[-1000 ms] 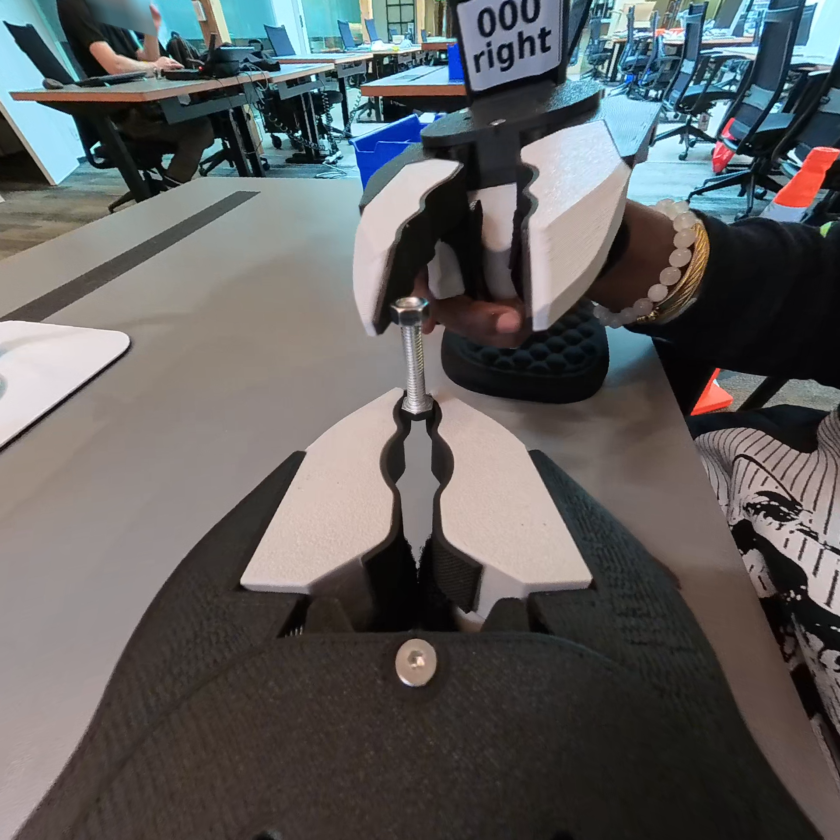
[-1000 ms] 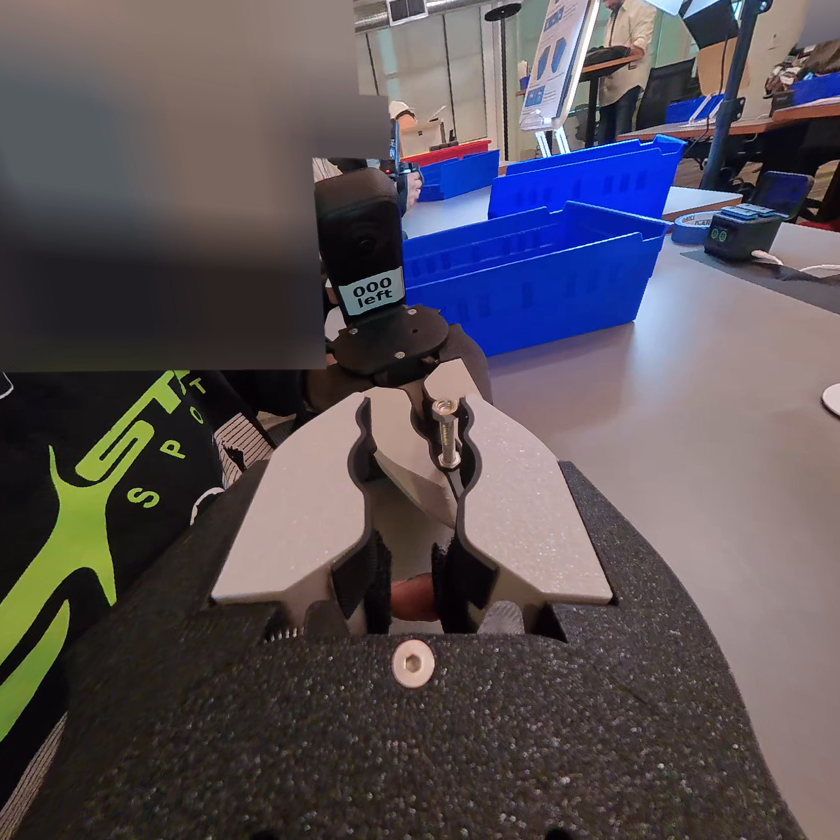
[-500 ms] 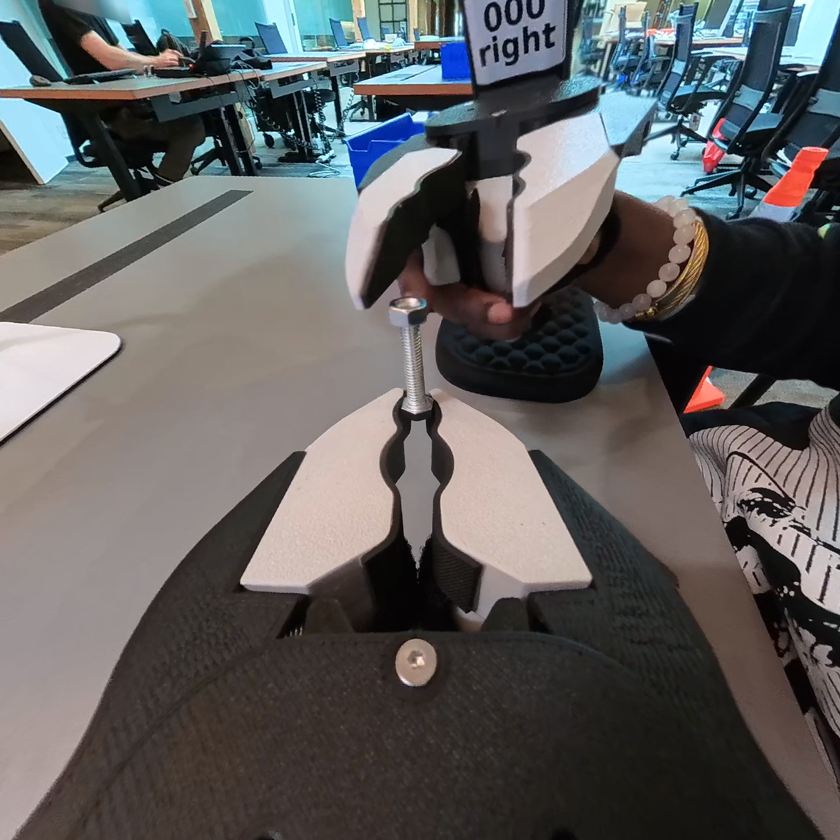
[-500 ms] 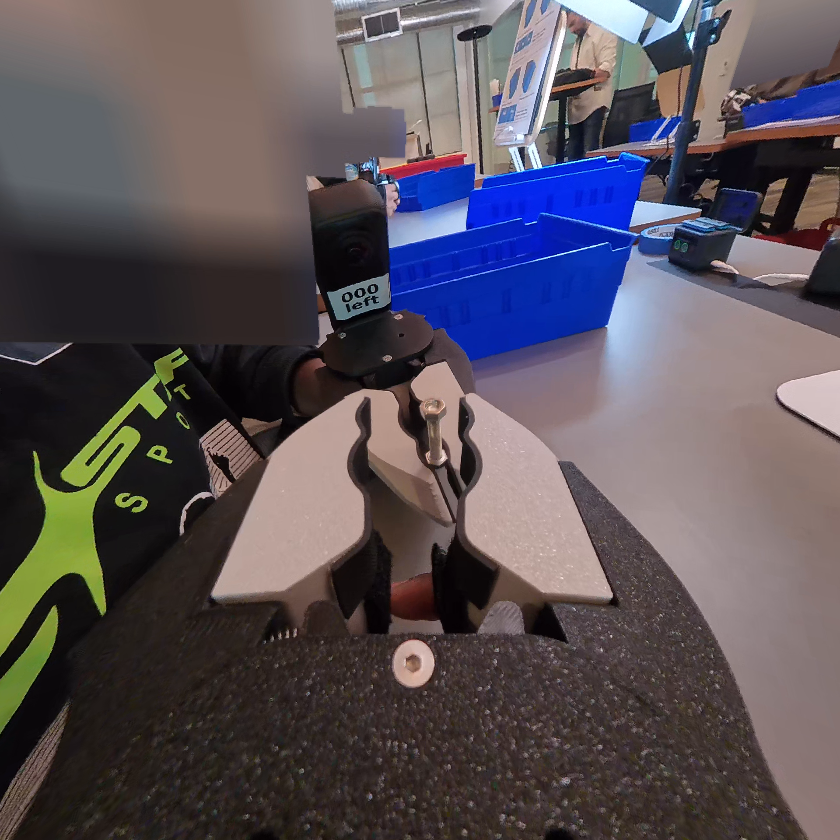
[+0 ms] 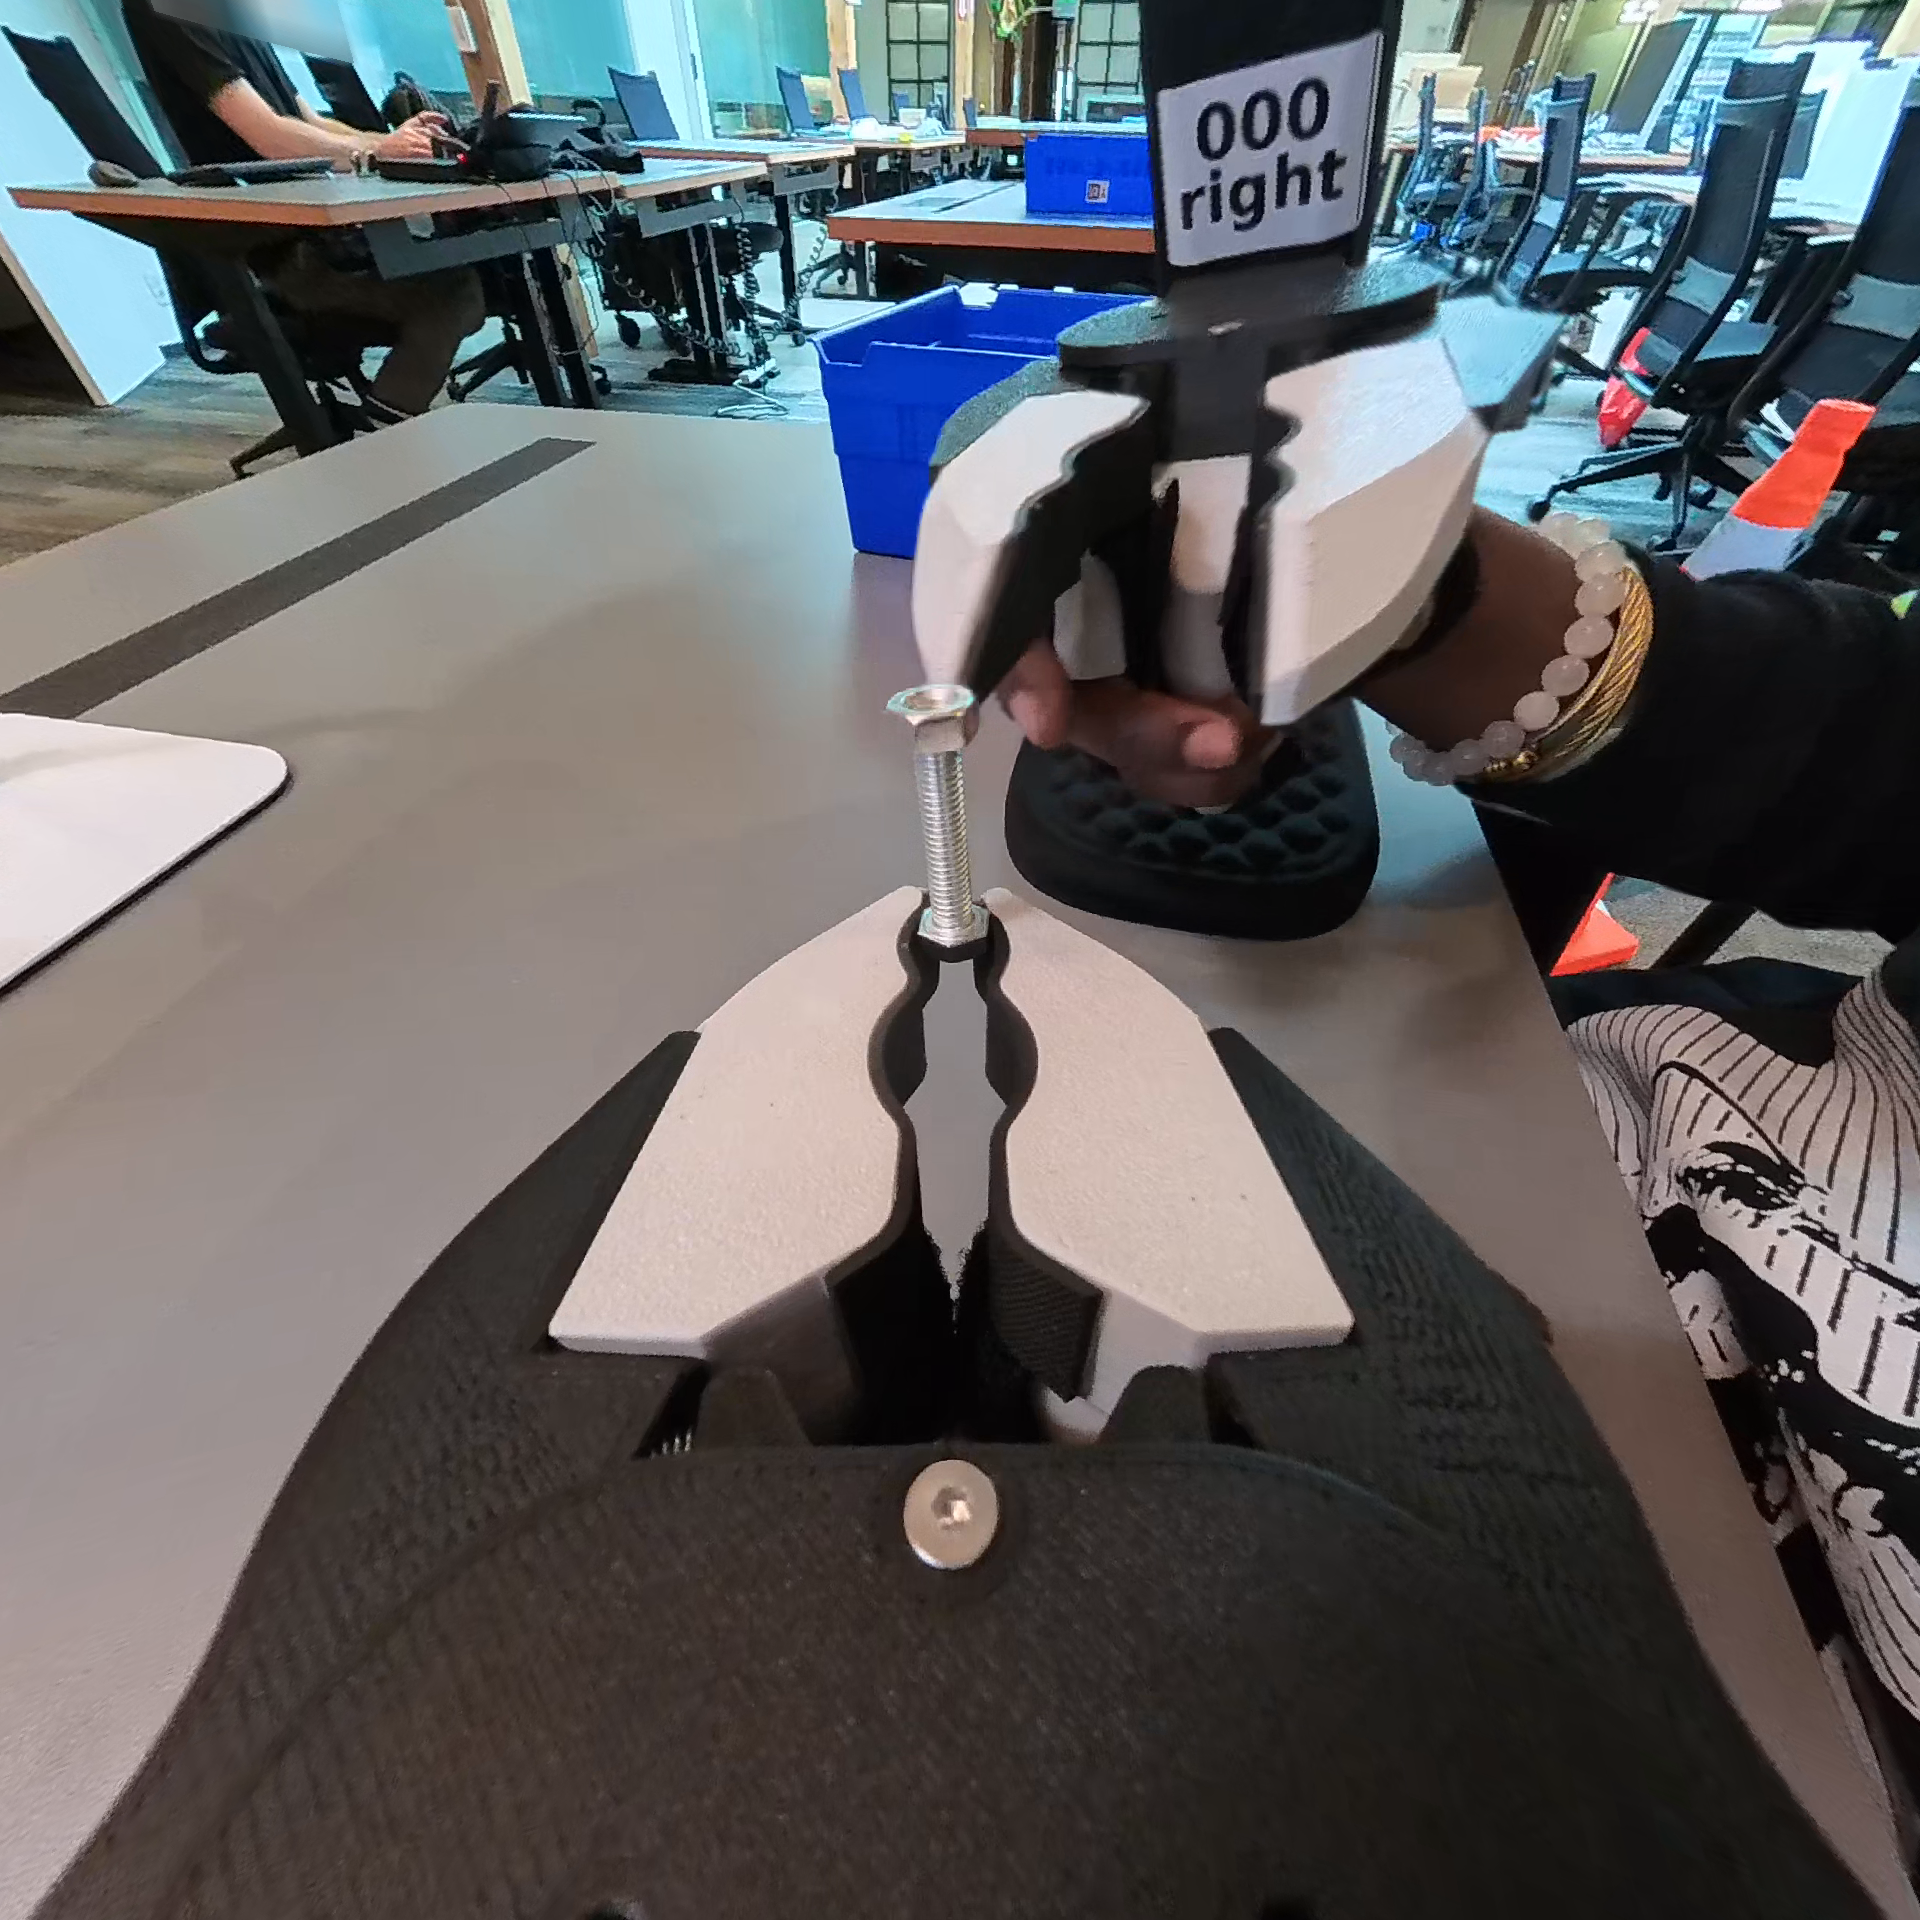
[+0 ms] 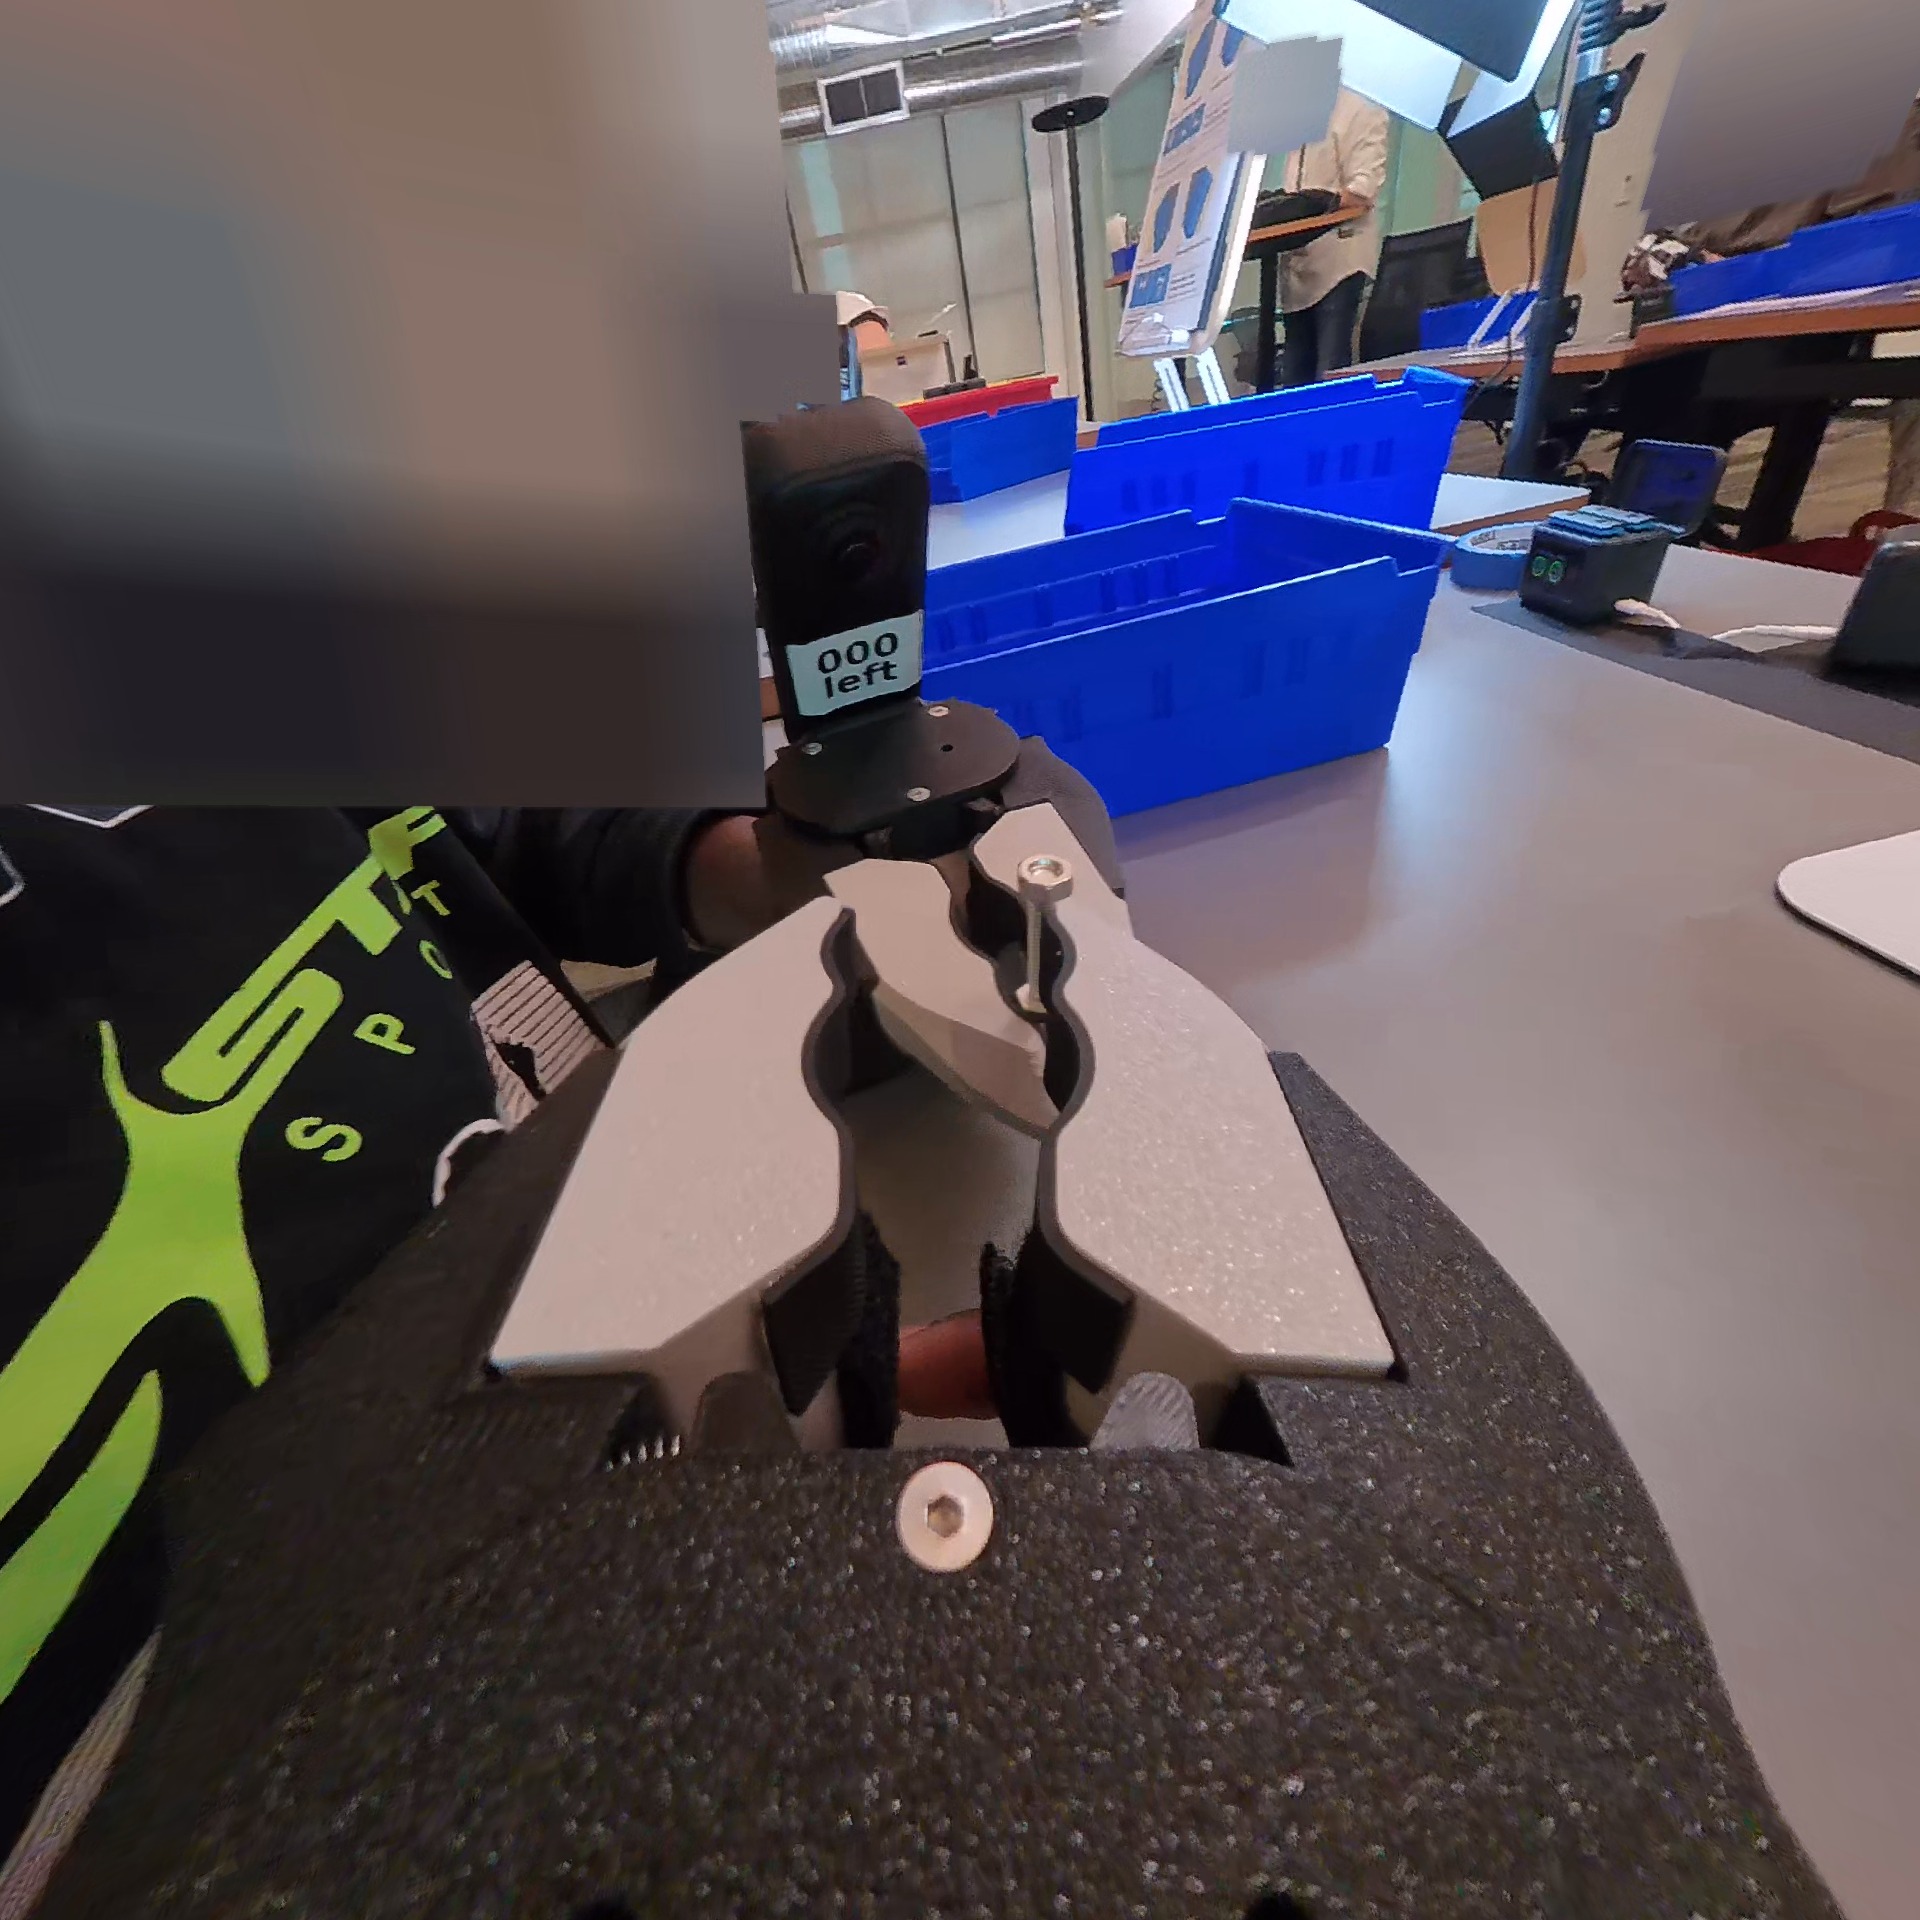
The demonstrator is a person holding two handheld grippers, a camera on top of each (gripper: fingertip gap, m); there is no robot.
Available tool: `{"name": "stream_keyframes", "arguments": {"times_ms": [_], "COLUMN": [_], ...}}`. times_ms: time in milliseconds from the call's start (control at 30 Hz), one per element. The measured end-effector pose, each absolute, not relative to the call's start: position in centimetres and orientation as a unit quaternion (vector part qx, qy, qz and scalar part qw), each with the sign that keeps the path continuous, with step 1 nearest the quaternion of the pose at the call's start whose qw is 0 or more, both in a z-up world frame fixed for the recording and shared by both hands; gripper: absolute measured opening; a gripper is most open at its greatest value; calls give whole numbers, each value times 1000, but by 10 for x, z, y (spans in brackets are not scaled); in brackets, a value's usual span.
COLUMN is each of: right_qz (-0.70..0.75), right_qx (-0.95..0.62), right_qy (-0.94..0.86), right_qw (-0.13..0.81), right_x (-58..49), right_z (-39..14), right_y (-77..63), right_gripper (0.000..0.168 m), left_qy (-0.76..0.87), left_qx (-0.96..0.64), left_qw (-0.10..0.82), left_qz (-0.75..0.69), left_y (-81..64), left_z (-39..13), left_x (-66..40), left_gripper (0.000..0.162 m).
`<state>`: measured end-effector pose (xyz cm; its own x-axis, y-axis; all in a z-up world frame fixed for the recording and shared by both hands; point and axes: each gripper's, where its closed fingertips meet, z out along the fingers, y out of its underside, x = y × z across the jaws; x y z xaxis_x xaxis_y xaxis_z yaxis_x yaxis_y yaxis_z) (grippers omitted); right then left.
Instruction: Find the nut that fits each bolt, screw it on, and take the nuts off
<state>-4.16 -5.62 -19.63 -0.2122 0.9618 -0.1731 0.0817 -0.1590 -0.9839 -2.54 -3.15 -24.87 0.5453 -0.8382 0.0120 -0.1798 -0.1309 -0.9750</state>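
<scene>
A silver bolt [image 5: 943, 821] stands upright in my left gripper [image 5: 951, 920], which is shut on its lower end where a hex nut [image 5: 951, 927] sits. The bolt's top end [image 5: 930, 707] is bare above the fingers. My right gripper [image 5: 1122, 701] hangs open just behind it, its left fingertip [image 5: 966, 675] close to the bolt's top. In the right wrist view the bolt [image 6: 1039, 935] stands by the inner edge of the right finger [image 6: 1164, 1091] of my open right gripper [image 6: 956, 925], with the left gripper [image 6: 935, 997] behind it.
The grey table [image 5: 468, 831] ends at the right, where a person's patterned shirt [image 5: 1766, 1195] is. A black honeycomb cushion [image 5: 1195, 862] lies behind the bolt. A white pad [image 5: 104, 810] lies at the left. Blue bins [image 6: 1195, 665] and a small black device [image 6: 1590, 561] stand on the table. Tip to tip, the grippers are about 6 centimeters apart.
My right gripper has drifted right and up in the left wrist view, so the bolt's top is now at its left fingertip. The left gripper still holds the bolt upright.
</scene>
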Motion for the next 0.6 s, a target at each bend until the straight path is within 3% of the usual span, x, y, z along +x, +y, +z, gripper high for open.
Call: {"name": "stream_keyframes", "arguments": {"times_ms": [367, 600], "right_qz": [554, 559], "right_qx": [-485, -491], "right_qy": [-543, -513], "right_qw": [405, 428], "right_x": [-58, -40], "right_z": [-200, -196], "right_y": [-60, -54], "right_gripper": [45, 33], "left_qy": [375, 374], "left_qx": [-689, -685], "left_qw": [543, 547], "left_qz": [-300, -303], "left_y": [-33, -33], "left_z": [-250, -248], "left_x": [-24, -25], "left_gripper": [6, 6]}}
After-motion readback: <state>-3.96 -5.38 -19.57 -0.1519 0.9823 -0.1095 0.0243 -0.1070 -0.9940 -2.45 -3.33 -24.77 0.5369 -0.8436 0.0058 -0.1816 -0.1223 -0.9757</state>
